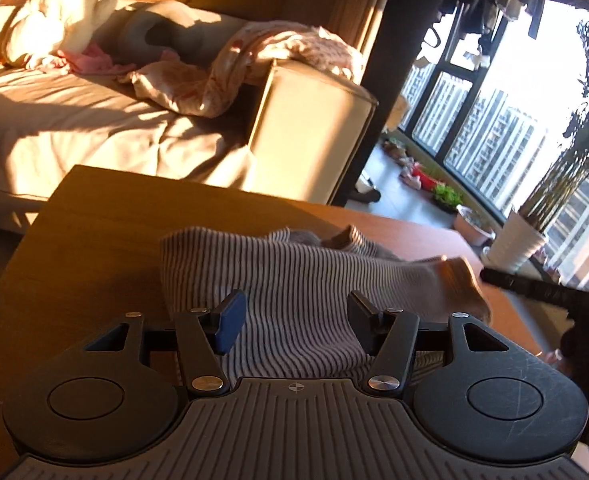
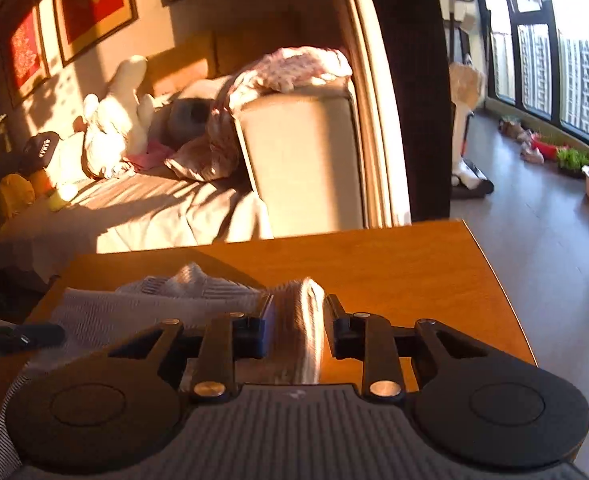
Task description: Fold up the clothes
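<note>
The striped garment (image 1: 294,280) lies partly doubled over on the wooden surface (image 2: 394,264). The right gripper (image 2: 298,328) grasps a bunched edge of it. The left gripper (image 1: 290,322) hovers released above the cloth. Folding appears incomplete; layers remain uneven.

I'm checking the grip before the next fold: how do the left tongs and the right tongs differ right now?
The left tongs are spread wide, while the right tongs are closed in on a bunched fold. The left tongs hold nothing and only hover over the striped shirt; the right tongs pinch its edge, lifted into a ridge. Both point across the same wooden table towards the sofa.
</note>
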### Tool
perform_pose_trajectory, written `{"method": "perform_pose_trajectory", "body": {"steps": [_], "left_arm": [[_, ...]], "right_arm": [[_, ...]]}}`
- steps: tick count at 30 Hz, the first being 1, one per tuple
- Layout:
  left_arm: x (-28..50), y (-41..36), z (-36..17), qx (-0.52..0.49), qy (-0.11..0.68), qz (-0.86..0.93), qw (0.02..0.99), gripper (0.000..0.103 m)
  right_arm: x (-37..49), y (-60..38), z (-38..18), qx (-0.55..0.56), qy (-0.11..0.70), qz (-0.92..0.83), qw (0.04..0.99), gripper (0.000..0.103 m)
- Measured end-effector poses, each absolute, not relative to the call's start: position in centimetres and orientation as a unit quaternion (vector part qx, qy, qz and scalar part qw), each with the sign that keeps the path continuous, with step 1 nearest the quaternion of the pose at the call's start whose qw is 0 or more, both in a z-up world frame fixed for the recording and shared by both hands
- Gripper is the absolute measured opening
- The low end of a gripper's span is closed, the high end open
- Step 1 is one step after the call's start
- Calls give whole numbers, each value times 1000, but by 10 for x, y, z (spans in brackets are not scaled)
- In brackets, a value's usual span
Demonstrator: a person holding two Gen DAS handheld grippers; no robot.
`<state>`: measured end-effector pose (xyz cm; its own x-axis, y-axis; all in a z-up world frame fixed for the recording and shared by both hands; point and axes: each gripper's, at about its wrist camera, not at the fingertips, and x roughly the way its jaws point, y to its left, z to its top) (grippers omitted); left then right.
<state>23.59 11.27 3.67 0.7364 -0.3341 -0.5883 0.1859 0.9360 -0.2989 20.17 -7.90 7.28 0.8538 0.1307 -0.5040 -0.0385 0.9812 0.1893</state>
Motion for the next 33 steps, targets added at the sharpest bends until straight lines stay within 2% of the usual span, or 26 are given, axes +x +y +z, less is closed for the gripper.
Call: {"method": "perform_pose_trajectory", "body": {"steps": [2,4,5,7,12,14,19,22,26,27,28,30,31,32,33], "left_arm": [[239,105,28,-96,347,-135,923,68],[239,103,26,-91,347,-137,924,72],[239,103,26,-90,347,-138,923,73],[239,104,26,-90,348,-139,923,73],[240,106,23,-92,349,-149,921,77],[241,106,22,-96,348,-153,920,82],[243,108,19,-105,344,-168,918,88],[248,109,18,-116,346,-177,914,93],[243,114,28,-127,352,-175,911,93],[239,117,32,-129,351,-174,911,93],[234,121,37,-131,347,-173,913,94],[227,130,44,-131,339,-164,917,95],[225,135,47,-133,336,-157,919,96],[225,142,49,-137,335,-151,920,96],[226,148,50,-142,335,-144,920,96]], "right_arm": [[203,-68,78,79,261,77,959,41],[209,-58,73,71,274,102,954,59],[213,-54,65,66,292,107,948,61],[220,-49,45,61,330,106,936,62],[216,-43,41,43,325,107,939,70],[219,-44,49,57,326,110,937,70],[247,-40,73,78,315,120,938,69],[284,-26,69,60,327,106,937,69],[325,-5,48,42,353,101,929,69],[329,-1,45,41,360,109,926,66],[326,1,46,36,357,115,926,52],[320,5,49,26,351,126,927,34],[318,7,51,21,349,132,928,19],[315,9,52,16,346,137,928,11],[312,11,54,11,343,143,928,12]]}}
